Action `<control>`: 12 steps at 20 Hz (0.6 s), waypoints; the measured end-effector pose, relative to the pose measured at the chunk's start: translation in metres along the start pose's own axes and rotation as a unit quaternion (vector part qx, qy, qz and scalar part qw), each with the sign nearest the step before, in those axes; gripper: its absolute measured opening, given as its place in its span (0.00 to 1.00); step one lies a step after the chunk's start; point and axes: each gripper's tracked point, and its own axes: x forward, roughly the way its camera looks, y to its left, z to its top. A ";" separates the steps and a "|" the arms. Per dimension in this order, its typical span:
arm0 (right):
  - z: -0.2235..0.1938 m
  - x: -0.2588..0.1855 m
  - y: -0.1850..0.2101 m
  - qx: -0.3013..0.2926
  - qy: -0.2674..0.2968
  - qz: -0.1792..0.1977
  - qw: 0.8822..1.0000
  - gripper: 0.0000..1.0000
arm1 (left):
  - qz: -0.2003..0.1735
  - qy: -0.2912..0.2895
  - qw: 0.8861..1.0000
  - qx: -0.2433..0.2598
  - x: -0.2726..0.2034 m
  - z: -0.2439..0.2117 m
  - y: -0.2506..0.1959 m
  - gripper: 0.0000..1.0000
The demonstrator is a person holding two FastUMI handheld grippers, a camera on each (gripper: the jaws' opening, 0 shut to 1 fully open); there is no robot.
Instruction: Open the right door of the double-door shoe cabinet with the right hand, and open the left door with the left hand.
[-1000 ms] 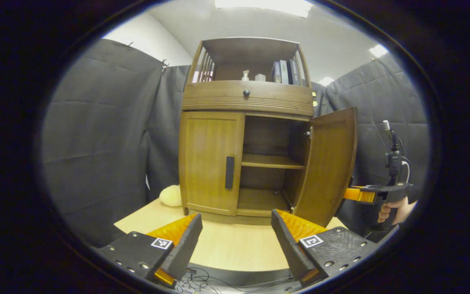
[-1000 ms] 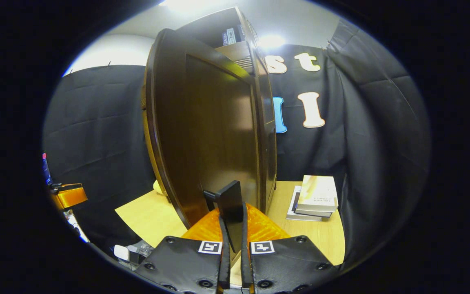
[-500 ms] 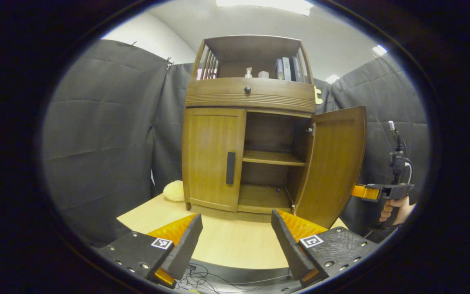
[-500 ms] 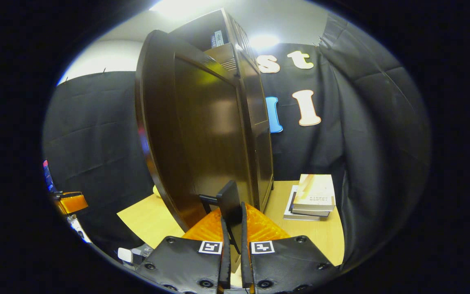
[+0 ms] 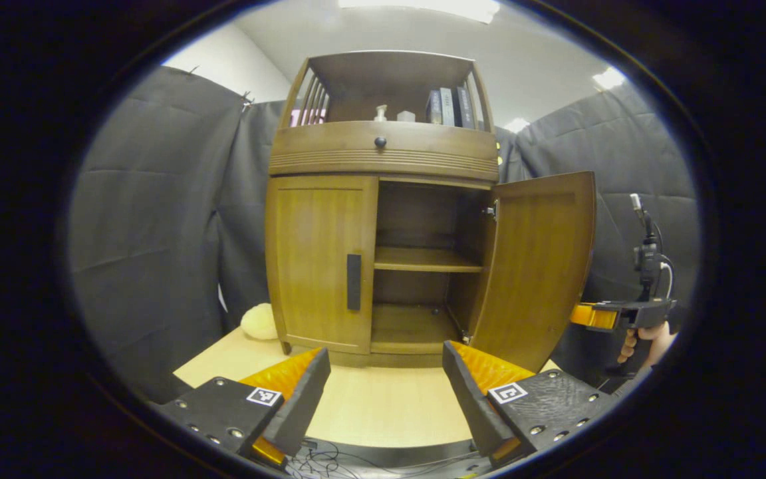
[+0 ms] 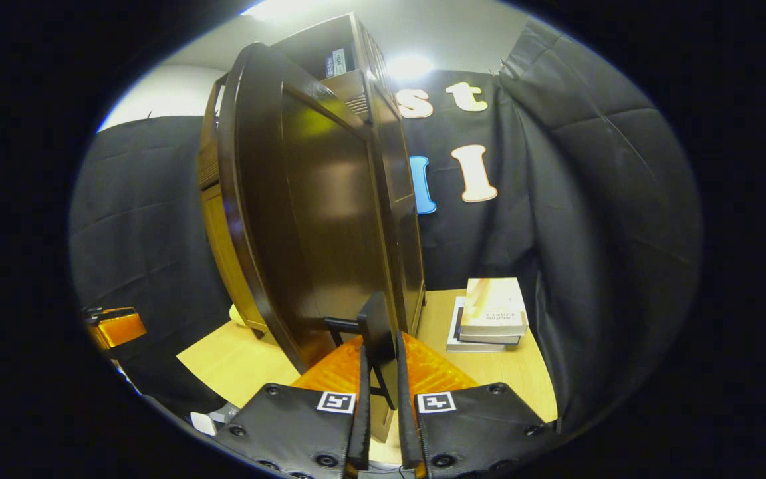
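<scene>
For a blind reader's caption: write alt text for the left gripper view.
A wooden shoe cabinet stands on a table, its right door swung open on bare shelves and its left door shut. The open left hand-held gripper hangs in front, apart from it. A hand holds the right hand-held gripper behind the open door.

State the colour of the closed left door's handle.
Black, a vertical bar handle on the brown wooden door; left gripper view.

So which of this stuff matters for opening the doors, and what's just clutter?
Job:
right door, open
right door handle, clamped by right gripper
left door, shut
left door handle
left gripper, open

Clutter:
stacked books
shelf books
yellow plush
</scene>
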 end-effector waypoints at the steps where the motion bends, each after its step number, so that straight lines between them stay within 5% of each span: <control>1: -0.002 -0.005 -0.004 0.005 0.002 -0.012 1.000 0.19 | -0.012 0.000 1.000 -0.004 0.005 0.001 0.003 0.99; 2: -0.003 -0.009 -0.008 0.010 0.002 -0.028 1.000 0.23 | -0.023 0.001 1.000 -0.008 0.009 0.003 0.007 0.99; 7: -0.004 -0.041 -0.025 0.021 -0.004 -0.108 0.994 0.94 | -0.062 0.000 0.998 -0.017 0.025 0.004 0.038 0.99; 12: -0.012 -0.084 0.008 -0.026 -0.012 -0.164 0.986 0.98 | -0.084 -0.002 0.996 -0.025 0.041 0.001 0.083 0.99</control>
